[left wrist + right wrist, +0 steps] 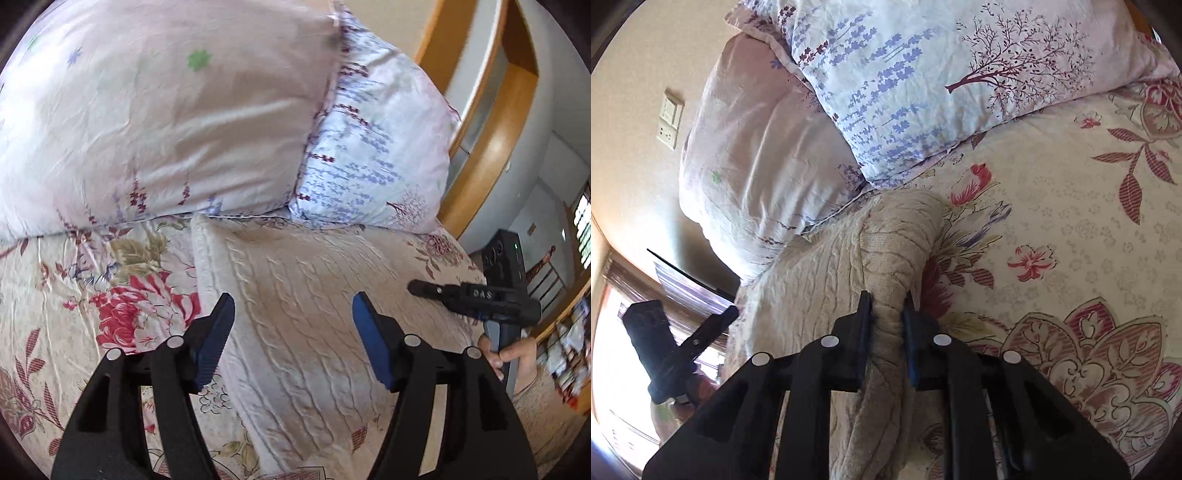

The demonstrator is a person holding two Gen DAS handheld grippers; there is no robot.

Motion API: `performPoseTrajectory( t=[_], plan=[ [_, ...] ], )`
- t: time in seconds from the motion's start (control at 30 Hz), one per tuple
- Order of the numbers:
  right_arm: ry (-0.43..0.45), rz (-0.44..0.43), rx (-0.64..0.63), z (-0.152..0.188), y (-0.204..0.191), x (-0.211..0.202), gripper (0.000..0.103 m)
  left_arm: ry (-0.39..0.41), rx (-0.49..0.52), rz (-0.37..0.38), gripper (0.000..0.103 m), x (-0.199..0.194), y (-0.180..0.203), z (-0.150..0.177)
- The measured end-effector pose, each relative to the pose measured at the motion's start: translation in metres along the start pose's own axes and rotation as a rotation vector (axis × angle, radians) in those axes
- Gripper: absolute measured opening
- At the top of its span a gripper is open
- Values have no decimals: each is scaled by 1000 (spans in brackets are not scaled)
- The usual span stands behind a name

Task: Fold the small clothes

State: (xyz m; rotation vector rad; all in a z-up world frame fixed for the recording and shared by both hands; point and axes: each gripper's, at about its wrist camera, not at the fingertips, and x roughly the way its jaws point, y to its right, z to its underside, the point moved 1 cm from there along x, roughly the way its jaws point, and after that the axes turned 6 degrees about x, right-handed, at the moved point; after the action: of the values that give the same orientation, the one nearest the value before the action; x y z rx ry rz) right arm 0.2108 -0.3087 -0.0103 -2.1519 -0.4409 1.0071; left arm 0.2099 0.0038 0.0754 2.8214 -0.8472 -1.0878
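Observation:
A cream cable-knit sweater [303, 302] lies on the floral bed sheet [74, 295] below the pillows. My left gripper [293, 314] is open and empty, hovering over the sweater's middle. My right gripper [886, 314] is shut on a bunched edge of the sweater [886, 258] and holds it lifted off the sheet. The right gripper also shows in the left wrist view [476, 295] at the sweater's right side, with a hand on its handle. The left gripper shows in the right wrist view [665, 350] at the far left.
Two pillows sit at the head of the bed, a pale pink one [166, 122] and a lavender-print one [373, 155]. A wooden door frame [491, 140] stands beyond the bed's right edge. A wall with a socket plate [670, 118] lies behind the pillows.

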Motion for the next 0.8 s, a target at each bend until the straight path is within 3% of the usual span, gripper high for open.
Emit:
performPoseTrajectory(
  t=[0.2,0.43,0.53,0.63,0.7,0.8],
  plan=[
    [31,139,-64,-4,-1,10,12,-92,116,-83,66,24,22,15],
    [13,170,-72,-2,4,21,12,-132,267,-223,67,42,40,30],
    [19,213,-114,0,-2,22,13,-132,276,-247,69,46,42,31],
    [67,272,-184,6,-18,8,30,-113,232,-240,69,33,39,30],
    [118,244,-236,15,-32,-10,31,-92,191,-236,69,17,34,32],
    [147,210,-343,40,-57,-28,31,-72,188,-300,69,-1,27,41]
  ],
)
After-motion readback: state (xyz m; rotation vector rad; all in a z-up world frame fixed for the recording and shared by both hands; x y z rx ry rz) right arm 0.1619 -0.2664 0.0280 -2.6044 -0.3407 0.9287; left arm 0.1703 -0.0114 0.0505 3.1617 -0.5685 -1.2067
